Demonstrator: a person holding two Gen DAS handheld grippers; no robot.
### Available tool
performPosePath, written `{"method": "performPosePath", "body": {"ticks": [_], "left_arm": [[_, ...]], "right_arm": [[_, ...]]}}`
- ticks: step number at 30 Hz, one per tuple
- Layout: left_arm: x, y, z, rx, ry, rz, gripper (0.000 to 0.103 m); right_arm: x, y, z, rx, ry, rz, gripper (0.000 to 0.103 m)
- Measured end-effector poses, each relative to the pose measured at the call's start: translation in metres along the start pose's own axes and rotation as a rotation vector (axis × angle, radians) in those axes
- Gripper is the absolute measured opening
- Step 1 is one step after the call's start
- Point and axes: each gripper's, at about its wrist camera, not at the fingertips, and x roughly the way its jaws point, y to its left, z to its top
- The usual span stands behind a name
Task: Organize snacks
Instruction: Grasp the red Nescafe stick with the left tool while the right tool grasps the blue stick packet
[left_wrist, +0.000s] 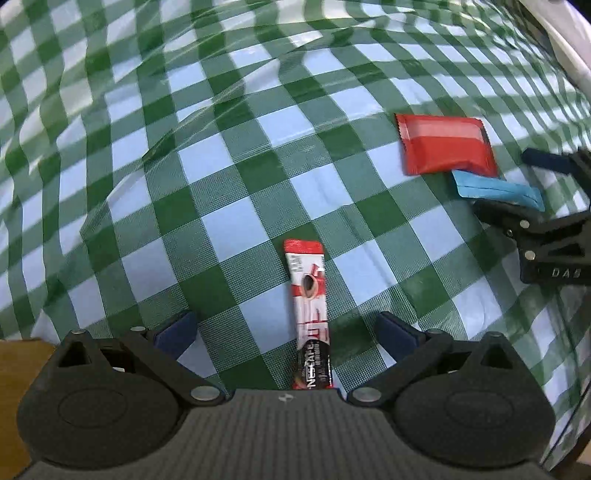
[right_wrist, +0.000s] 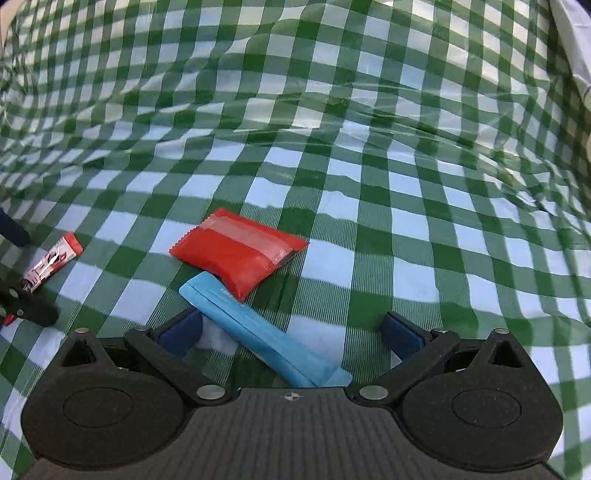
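Jaws: left gripper (left_wrist: 284, 334) spread wide, unloaded, straddling a slim red-and-white foil coffee stick (left_wrist: 309, 314) lying flat on the green-checked plastic tablecloth (left_wrist: 229, 206). Right gripper (right_wrist: 291, 334) likewise spread over a long light-blue sachet (right_wrist: 258, 332), tucked partly under a red glossy pouch (right_wrist: 240, 254). Handling note: lower squarely, pinch each stick across its narrow width, avoid snagging cloth.

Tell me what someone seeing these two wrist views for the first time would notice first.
The green and white checked tablecloth fills both views, rumpled with shiny creases. On it a red snack packet overlaps one end of a light blue packet, which lies between the open jaws of the right gripper. A red and white coffee stick lies apart from them, between the open jaws of the left gripper.
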Motion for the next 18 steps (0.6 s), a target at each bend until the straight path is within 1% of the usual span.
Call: {"method": "performPosePath", "body": {"ticks": [1,2,3,4,5,6,8,10,13,15,18], "left_arm": [[-0.004,0.000,-0.001,0.018,-0.020,-0.012,0.084],[-0.009,-0.001,-0.002,0.038,-0.043,-0.023,0.059],[-0.015,-0.002,-0.002,0.053,-0.058,-0.042,0.040],[-0.019,-0.002,-0.001,0.050,-0.051,-0.078,0.008],[-0.022,-0.002,0.000,0.029,-0.041,-0.110,0.009],[-0.026,-0.001,-0.001,0.011,-0.050,-0.125,0.008],[-0.040,-0.006,-0.005,0.018,-0.091,-0.121,0.008],[-0.058,-0.009,-0.011,0.014,-0.116,-0.137,0.008],[-0.087,-0.011,-0.022,-0.005,-0.154,-0.154,0.008],[-0.112,-0.012,-0.037,-0.030,-0.182,-0.177,0.008],[-0.156,-0.009,-0.072,-0.057,-0.230,-0.209,0.008]], "right_arm": [[-0.001,0.001,-0.001,-0.003,-0.008,0.002,0.099],[-0.006,0.004,-0.004,-0.006,-0.028,0.008,0.084],[-0.011,0.004,-0.005,-0.011,-0.047,0.021,0.062],[-0.016,0.009,-0.008,-0.016,-0.057,0.033,0.052],[-0.021,0.013,-0.010,-0.020,-0.057,0.027,0.031],[-0.024,0.018,-0.012,-0.029,-0.057,0.013,0.017],[-0.031,0.023,-0.013,-0.022,-0.040,-0.004,0.007],[-0.044,0.026,-0.014,0.039,-0.021,-0.023,0.006],[-0.076,0.031,-0.018,0.114,-0.066,-0.030,0.005],[-0.102,0.036,-0.022,0.179,-0.085,-0.043,0.005],[-0.146,0.051,-0.029,0.250,-0.139,-0.053,0.005]]}}
